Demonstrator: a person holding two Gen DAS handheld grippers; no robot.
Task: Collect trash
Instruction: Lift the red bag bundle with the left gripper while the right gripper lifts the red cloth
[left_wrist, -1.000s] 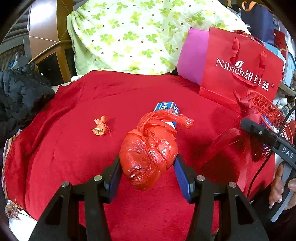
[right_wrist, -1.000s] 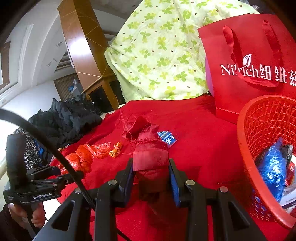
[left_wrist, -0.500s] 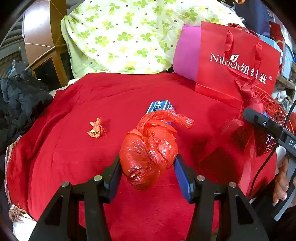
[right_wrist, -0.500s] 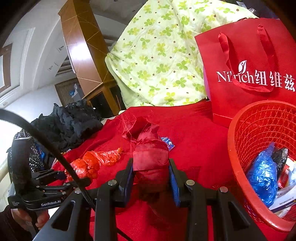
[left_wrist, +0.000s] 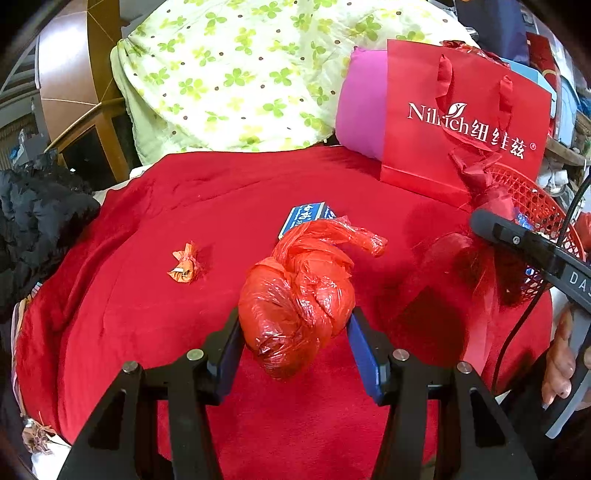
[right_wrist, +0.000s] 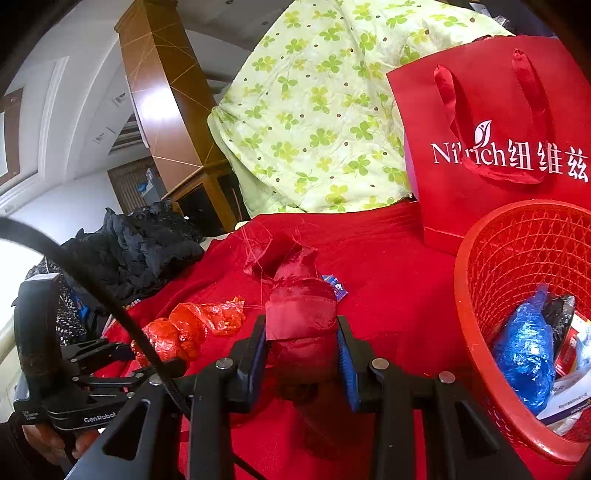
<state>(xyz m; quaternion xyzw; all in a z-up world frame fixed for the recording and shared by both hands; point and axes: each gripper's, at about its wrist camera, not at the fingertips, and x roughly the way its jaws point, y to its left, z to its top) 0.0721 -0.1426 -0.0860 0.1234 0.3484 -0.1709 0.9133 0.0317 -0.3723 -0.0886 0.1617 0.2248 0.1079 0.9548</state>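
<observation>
My left gripper (left_wrist: 295, 328) is shut on a knotted red plastic bag (left_wrist: 295, 295), held above the red blanket (left_wrist: 147, 314). The same bag (right_wrist: 184, 328) shows at lower left in the right wrist view. My right gripper (right_wrist: 301, 350) is shut on a dark red fabric bundle (right_wrist: 301, 310), close to the left side of the red mesh basket (right_wrist: 517, 258). That bundle (left_wrist: 484, 199) also appears at right in the left wrist view. An orange wrapper (left_wrist: 184, 262) and a blue packet (left_wrist: 306, 216) lie on the blanket.
The basket holds a blue plastic bag (right_wrist: 524, 347) and other trash. A red paper gift bag (right_wrist: 498, 147) stands behind it, beside a pink cushion (left_wrist: 362, 110) and a green-patterned quilt (left_wrist: 236, 74). Black clothing (left_wrist: 37, 221) is piled at the left edge.
The right gripper's view has shifted so the basket sits nearer its centre, with the bundle still gripped. The left gripper keeps its hold on the red bag, with little movement.
</observation>
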